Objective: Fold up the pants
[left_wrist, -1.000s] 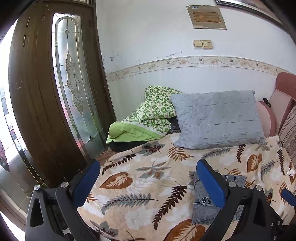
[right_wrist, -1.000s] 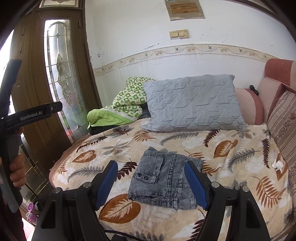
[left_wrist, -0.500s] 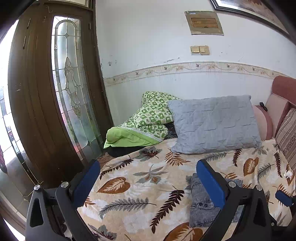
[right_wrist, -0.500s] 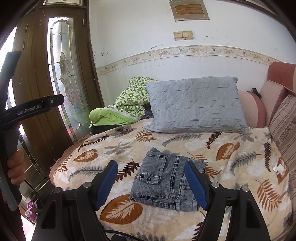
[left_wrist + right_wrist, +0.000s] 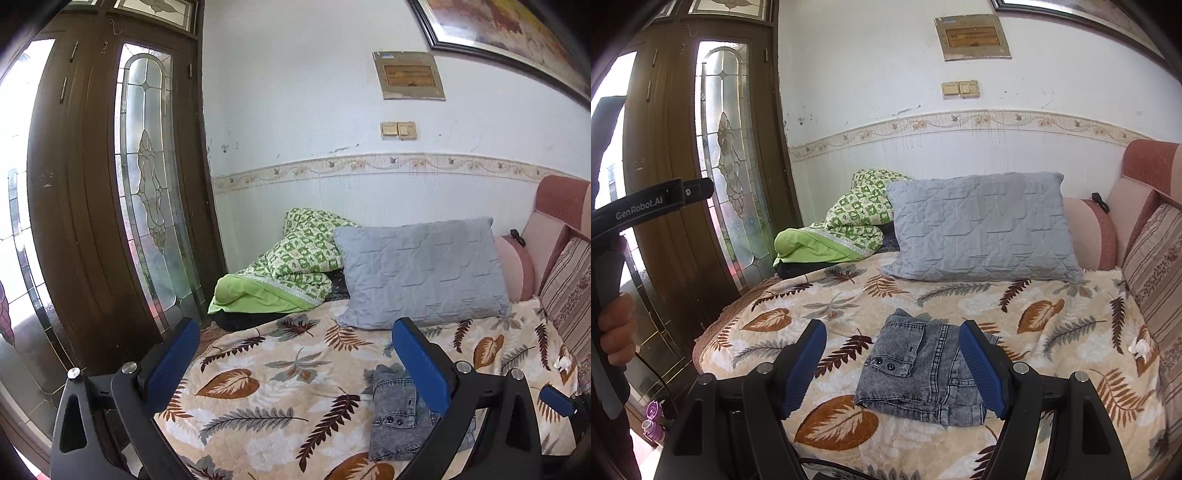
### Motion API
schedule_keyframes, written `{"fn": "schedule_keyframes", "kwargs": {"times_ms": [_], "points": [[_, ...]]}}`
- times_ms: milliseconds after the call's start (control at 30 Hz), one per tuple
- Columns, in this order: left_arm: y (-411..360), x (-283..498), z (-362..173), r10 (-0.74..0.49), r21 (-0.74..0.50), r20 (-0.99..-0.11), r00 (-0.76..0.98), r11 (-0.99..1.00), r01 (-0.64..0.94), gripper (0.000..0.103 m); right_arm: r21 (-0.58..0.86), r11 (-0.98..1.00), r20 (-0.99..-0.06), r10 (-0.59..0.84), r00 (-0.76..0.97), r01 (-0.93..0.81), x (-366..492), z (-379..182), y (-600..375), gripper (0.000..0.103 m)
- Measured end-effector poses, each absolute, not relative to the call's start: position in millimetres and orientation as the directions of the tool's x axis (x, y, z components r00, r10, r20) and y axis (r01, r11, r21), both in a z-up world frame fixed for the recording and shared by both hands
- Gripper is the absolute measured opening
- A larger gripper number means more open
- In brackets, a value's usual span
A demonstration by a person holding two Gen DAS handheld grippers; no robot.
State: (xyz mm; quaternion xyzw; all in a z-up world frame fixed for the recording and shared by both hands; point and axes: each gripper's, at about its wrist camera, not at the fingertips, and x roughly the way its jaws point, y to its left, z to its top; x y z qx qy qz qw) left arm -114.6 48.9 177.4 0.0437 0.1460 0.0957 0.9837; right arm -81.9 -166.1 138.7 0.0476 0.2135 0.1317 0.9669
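Note:
The grey denim pants (image 5: 923,369) lie folded into a compact rectangle on the leaf-print bedspread (image 5: 1015,317). My right gripper (image 5: 894,365) is open and empty, held above the bed's near edge with the pants seen between its blue fingers. My left gripper (image 5: 295,365) is open and empty, held further left. In the left wrist view the pants (image 5: 395,417) sit low right, partly hidden by the right finger (image 5: 421,365). The left gripper's handle (image 5: 646,203) and the hand holding it show in the right wrist view.
A grey pillow (image 5: 979,229) and a green patterned blanket (image 5: 849,225) lie at the head of the bed. A pink couch back and a striped cushion (image 5: 1156,266) stand at right. A wooden door with stained glass (image 5: 147,206) is at left. A crumpled tissue (image 5: 1139,347) lies near the cushion.
Both grippers have pulled back and tilted upward, away from the folded pants. The pants have not moved.

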Motion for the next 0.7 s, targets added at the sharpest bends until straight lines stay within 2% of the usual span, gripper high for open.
{"fn": "schedule_keyframes", "kwargs": {"times_ms": [333,700], "points": [[50.9,-128.3,188.6,0.171,0.090,-0.246,0.954,0.984,-0.153,0.103,0.119,0.961,-0.384,0.277,0.881,-0.250,-91.9,144.2,-157.9,0.077],[46.2,-118.9,188.4,0.125,0.082,-0.251,0.960,0.991,-0.107,0.103,0.116,0.959,-0.408,0.283,0.868,-0.258,-81.0,136.3,-154.8,0.077]]}}
